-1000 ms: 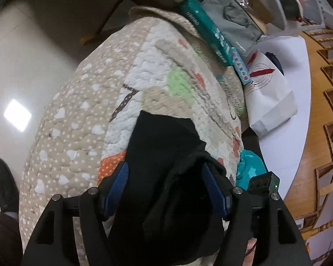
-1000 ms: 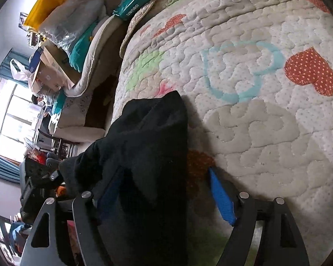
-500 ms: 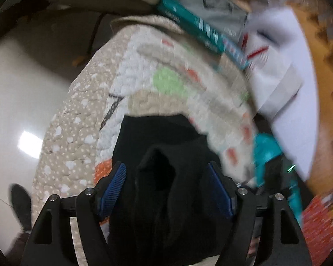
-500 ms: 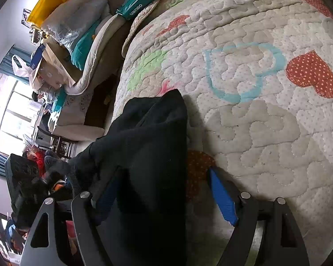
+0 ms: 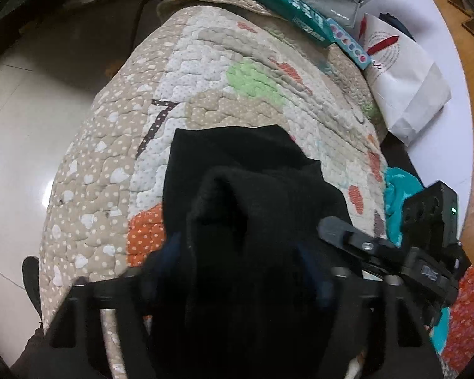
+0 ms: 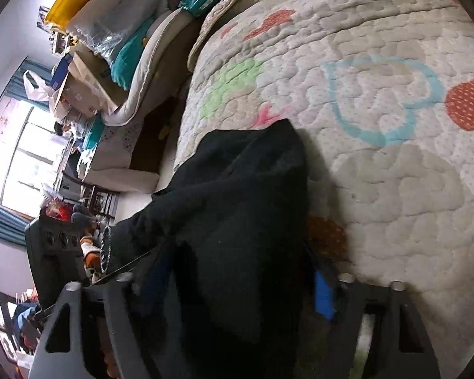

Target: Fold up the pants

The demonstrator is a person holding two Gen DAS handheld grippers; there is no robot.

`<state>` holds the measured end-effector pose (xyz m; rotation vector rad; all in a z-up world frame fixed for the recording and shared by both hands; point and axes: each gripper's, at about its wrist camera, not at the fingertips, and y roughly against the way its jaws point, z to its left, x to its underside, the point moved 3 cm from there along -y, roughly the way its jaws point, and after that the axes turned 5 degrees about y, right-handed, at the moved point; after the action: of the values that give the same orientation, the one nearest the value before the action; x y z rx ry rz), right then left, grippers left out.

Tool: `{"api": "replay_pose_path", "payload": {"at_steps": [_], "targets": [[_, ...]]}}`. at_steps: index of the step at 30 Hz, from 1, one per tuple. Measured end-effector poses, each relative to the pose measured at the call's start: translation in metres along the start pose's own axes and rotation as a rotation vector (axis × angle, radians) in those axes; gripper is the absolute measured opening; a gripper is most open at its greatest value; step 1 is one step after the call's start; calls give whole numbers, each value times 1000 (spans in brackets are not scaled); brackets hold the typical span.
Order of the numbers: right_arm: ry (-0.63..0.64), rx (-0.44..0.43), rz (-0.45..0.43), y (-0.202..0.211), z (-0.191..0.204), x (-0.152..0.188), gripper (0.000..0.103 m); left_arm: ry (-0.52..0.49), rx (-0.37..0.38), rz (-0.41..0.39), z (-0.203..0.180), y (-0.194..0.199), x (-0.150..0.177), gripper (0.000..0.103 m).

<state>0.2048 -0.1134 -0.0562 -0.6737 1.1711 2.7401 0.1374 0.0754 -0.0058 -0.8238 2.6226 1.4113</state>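
The black knit pants (image 5: 249, 195), lower centre, now bunch higher between both grippers; fold underway. Left gripper (image 5: 243, 271) and right gripper (image 6: 237, 284): grip state cannot be determined.

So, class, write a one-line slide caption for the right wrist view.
Right tongs straddling bunched black pants on a heart-patterned quilt.

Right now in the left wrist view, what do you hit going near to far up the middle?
Left tongs → black pants → quilted bedspread → long teal package at the quilt's far edge.
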Motion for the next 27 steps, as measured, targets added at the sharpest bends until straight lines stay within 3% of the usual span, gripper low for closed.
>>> {"api": "replay_pose_path", "payload": {"at_steps": [3, 6, 11, 20, 27], "targets": [[38, 6, 9, 5, 5, -2, 53, -29, -7, -6, -8, 0, 1, 45], [50, 18, 4, 10, 7, -5, 50, -60, -18, -24, -20, 0, -1, 42], [98, 57, -38, 24, 14, -27, 47, -35, 13, -42, -35, -3, -20, 41], [143, 115, -108, 45, 16, -100, 46, -52, 48, -105, -74, -20, -78, 41], [162, 160, -109, 32, 8, -122, 45, -52, 4, -108, -75, -47, -107, 41]]}}
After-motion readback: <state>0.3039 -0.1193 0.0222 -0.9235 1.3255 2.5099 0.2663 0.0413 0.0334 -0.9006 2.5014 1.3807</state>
